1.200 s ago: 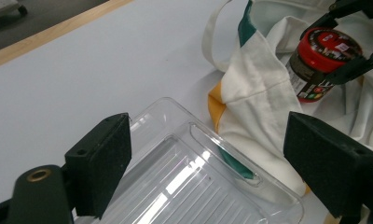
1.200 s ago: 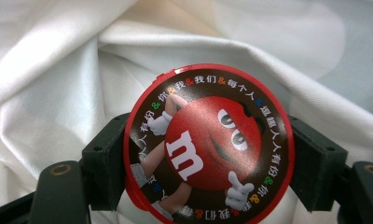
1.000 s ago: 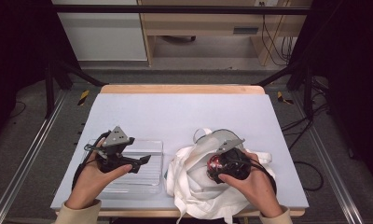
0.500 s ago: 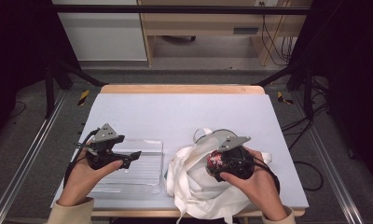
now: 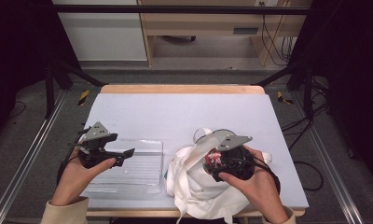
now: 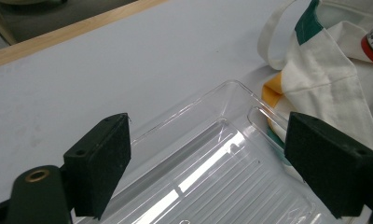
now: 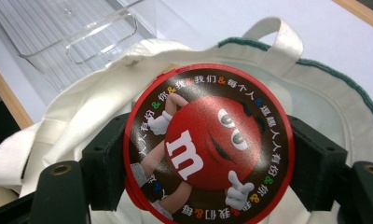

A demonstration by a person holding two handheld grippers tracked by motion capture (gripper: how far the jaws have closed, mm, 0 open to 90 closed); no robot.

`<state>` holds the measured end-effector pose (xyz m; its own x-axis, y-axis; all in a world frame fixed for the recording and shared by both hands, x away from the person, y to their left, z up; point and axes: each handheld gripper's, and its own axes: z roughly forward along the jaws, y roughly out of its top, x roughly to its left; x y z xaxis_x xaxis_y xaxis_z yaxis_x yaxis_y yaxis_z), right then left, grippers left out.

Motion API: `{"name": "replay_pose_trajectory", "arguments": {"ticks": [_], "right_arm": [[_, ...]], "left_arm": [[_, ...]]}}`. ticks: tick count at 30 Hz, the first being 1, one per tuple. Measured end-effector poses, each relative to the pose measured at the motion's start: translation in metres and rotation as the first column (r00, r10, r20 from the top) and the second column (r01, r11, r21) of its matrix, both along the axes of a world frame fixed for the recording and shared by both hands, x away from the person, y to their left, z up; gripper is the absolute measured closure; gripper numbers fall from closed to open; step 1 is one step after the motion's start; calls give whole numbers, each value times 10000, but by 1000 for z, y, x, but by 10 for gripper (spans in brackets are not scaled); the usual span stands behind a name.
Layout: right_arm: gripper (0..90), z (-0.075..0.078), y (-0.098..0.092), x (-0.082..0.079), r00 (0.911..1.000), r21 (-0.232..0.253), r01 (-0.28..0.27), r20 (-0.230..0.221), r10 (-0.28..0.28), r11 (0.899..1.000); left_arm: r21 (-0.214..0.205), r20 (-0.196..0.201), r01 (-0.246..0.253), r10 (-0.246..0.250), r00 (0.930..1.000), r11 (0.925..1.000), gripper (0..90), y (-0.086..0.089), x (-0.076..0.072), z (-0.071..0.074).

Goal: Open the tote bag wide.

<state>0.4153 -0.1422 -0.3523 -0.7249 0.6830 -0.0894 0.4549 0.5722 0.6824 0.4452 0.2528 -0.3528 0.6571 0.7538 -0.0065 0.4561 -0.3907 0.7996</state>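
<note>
1. At the lower right of the high view, I am holding my right gripper [image 5: 220, 164] over the white canvas tote bag [image 5: 194, 186], jaws clamped on the two opposite sides of a round red M&M's tin [image 7: 208, 142]. I am gripping it across its width so the printed lid faces the camera and the tin cannot roll out.
2. In the right gripper view the tin is sitting at the centre of the frame, just above the bag's open mouth, with a cloth handle [image 7: 268, 32] looping behind it at the upper right. Judging from that, I am lifting the tin clear of the bag rather than pushing it in.
3. At the lower left of the high view, I am keeping my left gripper [image 5: 124, 156] over the clear plastic tray [image 5: 147, 179], jaws spread wide with nothing between them.
4. In the left gripper view the tray is lying flat between my black pads [image 6: 100, 161], just beside the bag at the right edge. I am probably hovering there to steady the tray, since it looks like the place for the tin.
5. The tray is resting on the pale table mat [image 5: 184, 112], close to the bag, keeping the carry short.
</note>
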Motion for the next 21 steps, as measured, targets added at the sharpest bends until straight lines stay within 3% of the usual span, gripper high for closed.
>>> {"name": "replay_pose_trajectory", "arguments": {"ticks": [10, 21], "right_arm": [[255, 21, 14, -4, 9990, 25, -167, 405, 166, 9999], [255, 41, 51, 13, 9968, -82, -706, 369, 709, 9975]], "left_arm": [[94, -68, -304, 305, 9995, 9995, 131, 9, 0, -2], [16, -20, -590, 590, 9983, 9983, 127, 24, -1, 1]]}}
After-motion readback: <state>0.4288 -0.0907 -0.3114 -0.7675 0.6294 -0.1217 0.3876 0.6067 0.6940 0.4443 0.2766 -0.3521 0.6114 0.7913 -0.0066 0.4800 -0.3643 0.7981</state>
